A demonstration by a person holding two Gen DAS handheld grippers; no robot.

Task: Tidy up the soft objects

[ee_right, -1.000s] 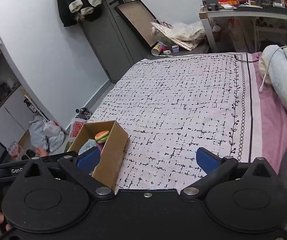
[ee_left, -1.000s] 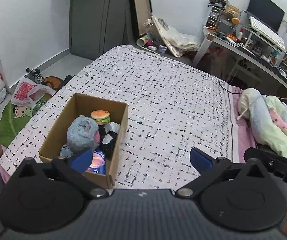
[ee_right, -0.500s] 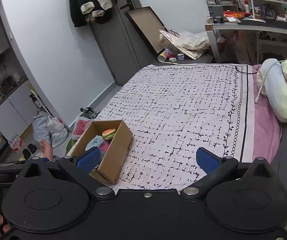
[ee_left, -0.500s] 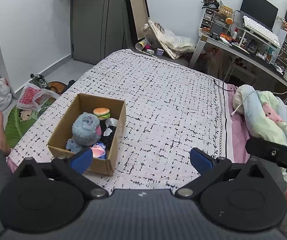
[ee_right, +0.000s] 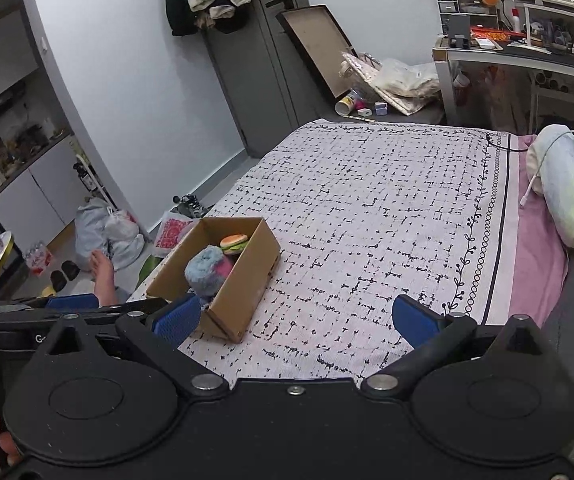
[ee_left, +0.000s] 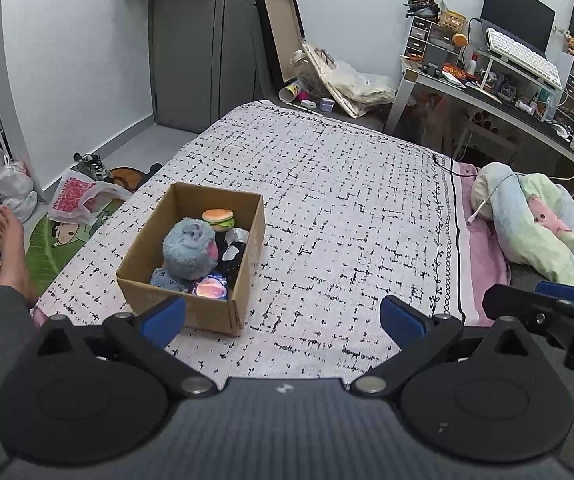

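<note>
A cardboard box [ee_left: 223, 314] stands on the bed's patterned sheet [ee_left: 347, 216] at the near left; it also shows in the right wrist view [ee_right: 243, 300]. Inside lie a fluffy blue plush [ee_left: 189, 250], a toy burger [ee_left: 218, 218], a black-and-white soft toy [ee_left: 233, 250] and a pink-and-blue soft item [ee_left: 211, 290]. The plush [ee_right: 207, 270] and burger [ee_right: 234, 243] show in the right wrist view too. My left gripper [ee_left: 283, 316] is open and empty, held back from the box. My right gripper [ee_right: 295, 316] is open and empty, right of the box.
A rolled pastel blanket [ee_left: 543, 224] lies at the bed's right side on a pink sheet. A cluttered desk [ee_left: 487, 92] stands at the back right. Bags [ee_left: 83, 196] and shoes lie on the floor left of the bed. A bare foot [ee_left: 11, 240] is at the left.
Both grippers have pulled back and up from the box, so more of the bed and room shows. Both stay open and empty. The box and toys have not moved.
</note>
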